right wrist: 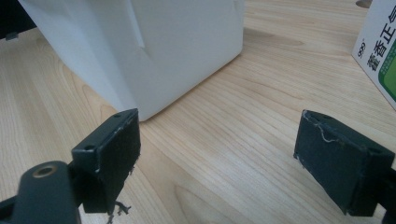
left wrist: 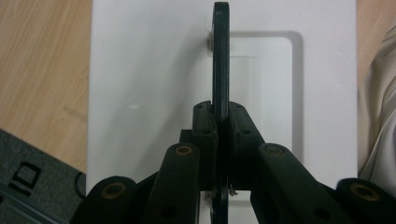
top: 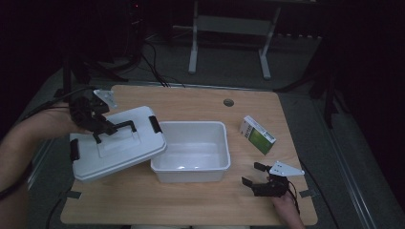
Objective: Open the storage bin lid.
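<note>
At the left edge of the table [top: 191, 205], the left gripper [top: 98, 125] holds the white lid [top: 114, 150] by its black handle [left wrist: 220, 56], fingers [left wrist: 205, 126] clenched tight on it. The lid hangs tilted, its right end over the rim of the open white bin [top: 191, 152] at the table's middle. The step in hand looks like carrying the lid on or off the bin; next it needs levelling and a steady move. Near the front right corner, the right gripper [top: 255, 176] hovers low, fingers [right wrist: 109, 149] spread wide and holding nothing, with the green-and-white box [top: 257, 135] lying beyond it toward the right edge.
</note>
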A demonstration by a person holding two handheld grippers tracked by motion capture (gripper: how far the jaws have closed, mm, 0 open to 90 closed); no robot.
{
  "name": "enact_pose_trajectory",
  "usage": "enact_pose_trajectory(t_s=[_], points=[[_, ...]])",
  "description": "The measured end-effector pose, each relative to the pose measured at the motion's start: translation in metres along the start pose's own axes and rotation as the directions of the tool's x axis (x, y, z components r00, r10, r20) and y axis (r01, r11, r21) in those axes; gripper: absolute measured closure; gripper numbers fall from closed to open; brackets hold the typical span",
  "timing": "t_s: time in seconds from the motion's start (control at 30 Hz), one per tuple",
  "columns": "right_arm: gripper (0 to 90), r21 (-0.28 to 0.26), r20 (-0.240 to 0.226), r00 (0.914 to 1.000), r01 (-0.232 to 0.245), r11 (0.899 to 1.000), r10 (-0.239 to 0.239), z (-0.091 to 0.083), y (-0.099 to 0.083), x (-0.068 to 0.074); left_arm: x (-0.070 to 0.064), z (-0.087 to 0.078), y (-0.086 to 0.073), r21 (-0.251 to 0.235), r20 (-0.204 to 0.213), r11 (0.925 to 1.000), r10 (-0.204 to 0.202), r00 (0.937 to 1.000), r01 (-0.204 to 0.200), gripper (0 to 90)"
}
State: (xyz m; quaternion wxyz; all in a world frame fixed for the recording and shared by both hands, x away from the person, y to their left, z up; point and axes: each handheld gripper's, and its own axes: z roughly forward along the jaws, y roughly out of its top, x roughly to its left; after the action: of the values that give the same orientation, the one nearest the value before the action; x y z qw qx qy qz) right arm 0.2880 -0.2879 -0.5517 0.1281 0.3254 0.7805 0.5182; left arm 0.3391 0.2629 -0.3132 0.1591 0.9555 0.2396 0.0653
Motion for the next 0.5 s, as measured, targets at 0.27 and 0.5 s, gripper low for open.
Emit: enact_pose_trajectory(t_s=[0.27,0.5], points=[[14.2,0.001,0.000,1.0000,0.002,1.000,-0.002,0.000,0.000,0.000,0.007,0.002,-0.034,-0.007,-0.008,0.9976,-0.068,0.9976,0.068,83.5],[14.1,0.002,0.001,1.0000,0.005,1.000,-0.005,0.001,0.001,0.001,0.012,0.013,-0.056,-0.019,-0.007,0.9929,-0.118,0.9930,0.117,83.5]])
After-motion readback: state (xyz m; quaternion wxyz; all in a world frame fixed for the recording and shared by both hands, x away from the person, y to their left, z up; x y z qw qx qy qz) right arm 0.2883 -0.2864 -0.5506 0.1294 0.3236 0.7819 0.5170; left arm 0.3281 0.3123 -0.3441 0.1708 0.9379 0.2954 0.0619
